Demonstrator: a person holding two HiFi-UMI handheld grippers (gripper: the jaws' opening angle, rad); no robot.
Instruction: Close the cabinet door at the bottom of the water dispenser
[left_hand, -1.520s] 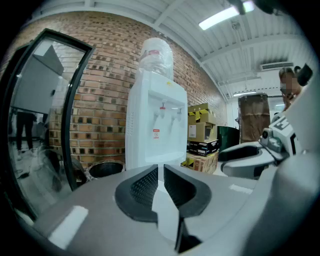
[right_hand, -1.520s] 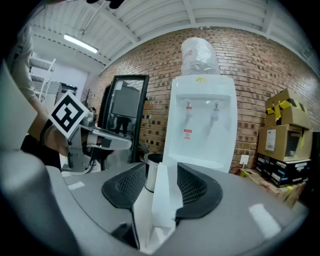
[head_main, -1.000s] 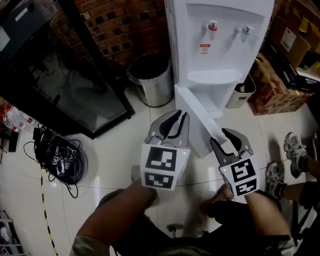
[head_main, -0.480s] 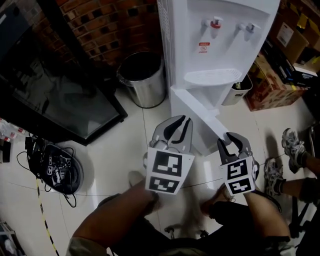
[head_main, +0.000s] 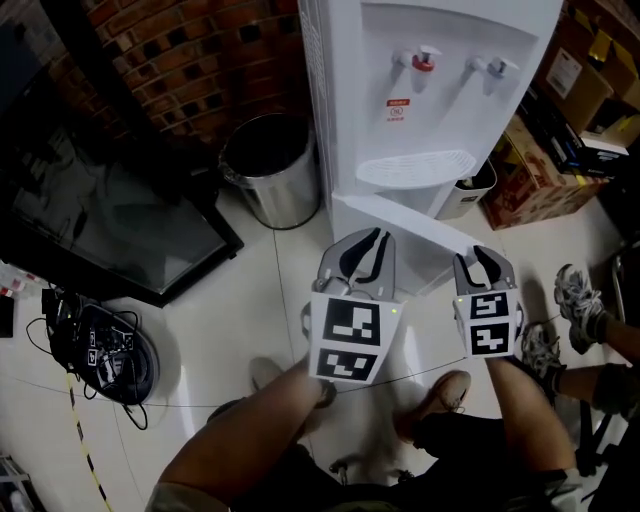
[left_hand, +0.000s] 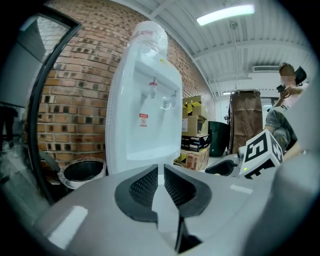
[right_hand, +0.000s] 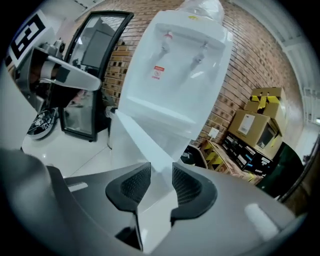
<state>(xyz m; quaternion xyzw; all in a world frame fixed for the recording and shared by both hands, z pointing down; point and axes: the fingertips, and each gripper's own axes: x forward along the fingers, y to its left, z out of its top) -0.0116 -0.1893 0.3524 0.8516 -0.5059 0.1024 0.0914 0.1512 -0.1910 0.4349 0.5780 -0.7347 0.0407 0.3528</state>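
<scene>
The white water dispenser (head_main: 440, 90) stands against the brick wall. Its bottom cabinet door (head_main: 400, 215) is swung open towards me. In the head view my right gripper (head_main: 485, 258) is at the door's outer end. In the right gripper view the door's thin edge (right_hand: 145, 145) runs into the gap between the jaws of that gripper (right_hand: 161, 175); they are opening and I see no pad pressing on it. My left gripper (head_main: 372, 238) hovers just in front of the door's middle, its jaws almost together with nothing between them (left_hand: 161, 175).
A steel waste bin (head_main: 265, 165) stands left of the dispenser, and a dark glass-fronted cabinet (head_main: 100, 210) further left. Coiled cables (head_main: 105, 350) lie on the tiled floor. Cardboard boxes (head_main: 530, 170) and a small bin (head_main: 470, 190) are on the right. Another person's shoes (head_main: 580, 300) are at the right edge.
Both grippers have moved forward towards the dispenser. The right one went further and dipped, coming to the door's outer edge, and its jaws stand narrower than a second ago.
</scene>
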